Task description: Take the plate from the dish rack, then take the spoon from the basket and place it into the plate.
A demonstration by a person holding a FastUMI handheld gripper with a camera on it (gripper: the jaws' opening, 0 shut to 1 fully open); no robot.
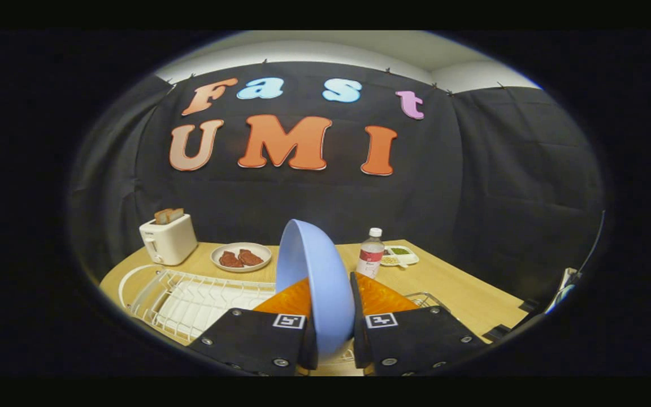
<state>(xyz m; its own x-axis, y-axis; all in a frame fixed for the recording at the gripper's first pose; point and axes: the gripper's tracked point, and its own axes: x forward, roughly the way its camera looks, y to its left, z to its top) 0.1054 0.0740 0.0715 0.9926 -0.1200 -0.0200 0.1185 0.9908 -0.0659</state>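
Plate [317, 282]: pale blue, deep like shallow bowl, matte. Stands on edge, upright, tilted slightly, clamped between both orange fingers [289, 298] of gripper [330, 302], lifted above dish rack [190, 297]. Dish rack: white wire frame on white tray, lying at near left corner of wooden table [461, 288]. Basket [428, 298]: wire corner just visible beside right finger; spoon hidden, cannot tell.

gripper view | rides on the gripper [331, 333] | faces forward along both fingers [257, 339] | close over the dish rack [190, 299] | looks across the desk [461, 288] toward the booth wall | blue plate [314, 277] right at the lens
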